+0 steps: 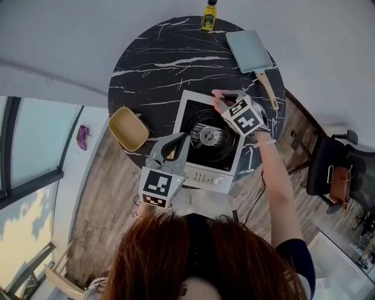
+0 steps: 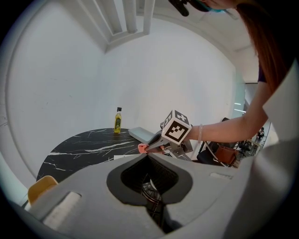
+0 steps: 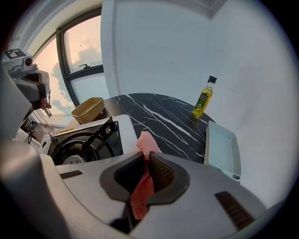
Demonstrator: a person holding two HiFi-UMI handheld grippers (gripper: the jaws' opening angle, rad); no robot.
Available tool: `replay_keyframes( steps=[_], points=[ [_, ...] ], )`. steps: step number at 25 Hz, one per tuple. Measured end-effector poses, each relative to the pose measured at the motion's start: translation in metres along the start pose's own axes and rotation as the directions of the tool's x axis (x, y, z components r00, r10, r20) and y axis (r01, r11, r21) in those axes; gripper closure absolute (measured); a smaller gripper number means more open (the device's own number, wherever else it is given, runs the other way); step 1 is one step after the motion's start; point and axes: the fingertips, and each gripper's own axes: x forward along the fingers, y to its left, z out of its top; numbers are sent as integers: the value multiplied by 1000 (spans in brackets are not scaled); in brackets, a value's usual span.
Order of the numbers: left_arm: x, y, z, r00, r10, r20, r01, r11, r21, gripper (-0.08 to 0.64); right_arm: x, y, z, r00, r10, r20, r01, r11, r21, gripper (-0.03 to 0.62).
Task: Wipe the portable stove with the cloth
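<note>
- You hold two grippers. The right gripper (image 3: 145, 159) pinches the one pink cloth (image 3: 147, 142) at the far right corner of the single square white stove (image 1: 190, 103). The left gripper (image 2: 147, 158) is pressed together and empty by the stove's left edge.
- The round black marbled table (image 1: 146, 64) also bears one yellow bottle (image 1: 209, 14), one rectangular grey pan (image 1: 249, 50) and one beige dish (image 1: 128, 128).
- Only the right gripper view shows the cloth running down through the jaws. The head view shows just its tip.

left tongs (image 2: 144, 156) closed, empty | right tongs (image 3: 145, 158) clamped on cloth (image 3: 148, 142)
</note>
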Motion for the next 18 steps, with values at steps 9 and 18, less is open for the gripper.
replay_keyframes(
  steps=[9,18],
  points=[
    [3,-10,1,1000,-19,-6,19,1000,13,548,-7,-9,-15,1000,-7,-10,7,1000,22,555],
    [6,-21,3,999,-43,-11,43,999,29,548,-17,-17,-29,999,-30,-11,30,999,45,555]
  ],
)
